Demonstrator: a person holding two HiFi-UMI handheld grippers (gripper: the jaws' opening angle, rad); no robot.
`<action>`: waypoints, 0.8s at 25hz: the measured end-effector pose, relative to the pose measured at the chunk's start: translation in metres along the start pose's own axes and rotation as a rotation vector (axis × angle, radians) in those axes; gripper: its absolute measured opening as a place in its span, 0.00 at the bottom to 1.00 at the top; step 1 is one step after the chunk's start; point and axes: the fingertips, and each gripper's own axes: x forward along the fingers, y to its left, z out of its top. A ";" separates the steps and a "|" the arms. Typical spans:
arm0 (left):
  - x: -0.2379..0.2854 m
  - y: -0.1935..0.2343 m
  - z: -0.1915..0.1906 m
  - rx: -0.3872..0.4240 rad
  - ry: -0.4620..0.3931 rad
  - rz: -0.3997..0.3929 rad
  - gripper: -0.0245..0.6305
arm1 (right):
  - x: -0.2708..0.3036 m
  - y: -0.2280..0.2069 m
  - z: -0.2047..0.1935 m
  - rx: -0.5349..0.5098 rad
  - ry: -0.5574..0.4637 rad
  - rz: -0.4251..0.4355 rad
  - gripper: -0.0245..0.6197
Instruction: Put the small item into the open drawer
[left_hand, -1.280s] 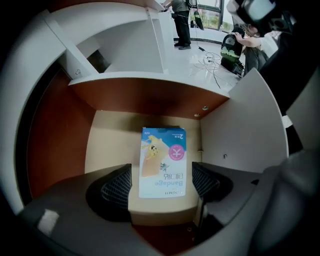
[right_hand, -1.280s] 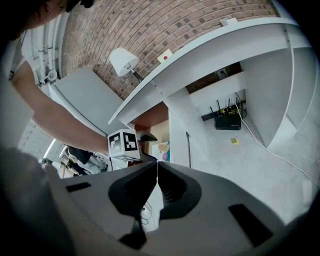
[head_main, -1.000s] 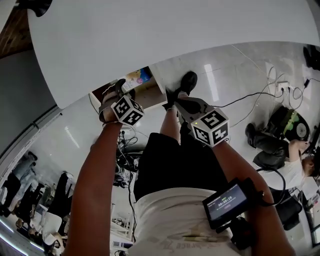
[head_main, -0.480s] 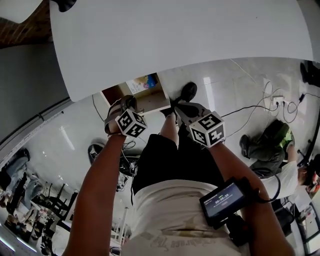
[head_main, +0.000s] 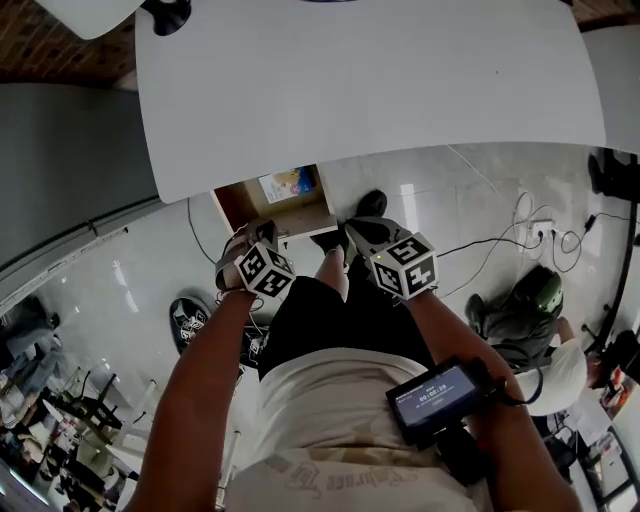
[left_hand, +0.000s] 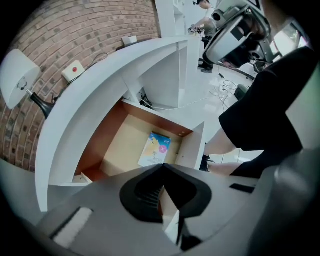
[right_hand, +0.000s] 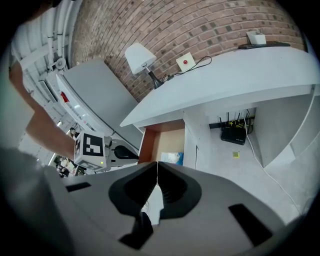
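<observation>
One white curved desk (head_main: 380, 90) fills the upper head view. Under its edge, an open wood-lined drawer (left_hand: 100, 145). Left gripper (left_hand: 162, 167) and right gripper (right_hand: 157, 164) are above the drawer, jaws pressed together, nothing between. The small item (left_hand: 156, 149), a pale blue-and-yellow packet, lies flat on the drawer floor.

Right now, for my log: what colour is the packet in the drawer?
Packet: pale blue and white with a pink spot; best in left gripper view.
</observation>
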 end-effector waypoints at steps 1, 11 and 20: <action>-0.004 -0.001 -0.002 -0.009 -0.001 -0.002 0.05 | -0.001 0.002 0.001 -0.002 0.000 0.000 0.05; -0.044 -0.004 -0.017 -0.199 -0.050 -0.009 0.05 | -0.013 0.013 0.020 -0.030 -0.014 -0.031 0.05; -0.082 0.004 -0.007 -0.337 -0.148 0.017 0.05 | -0.024 0.028 0.047 -0.090 -0.046 -0.039 0.05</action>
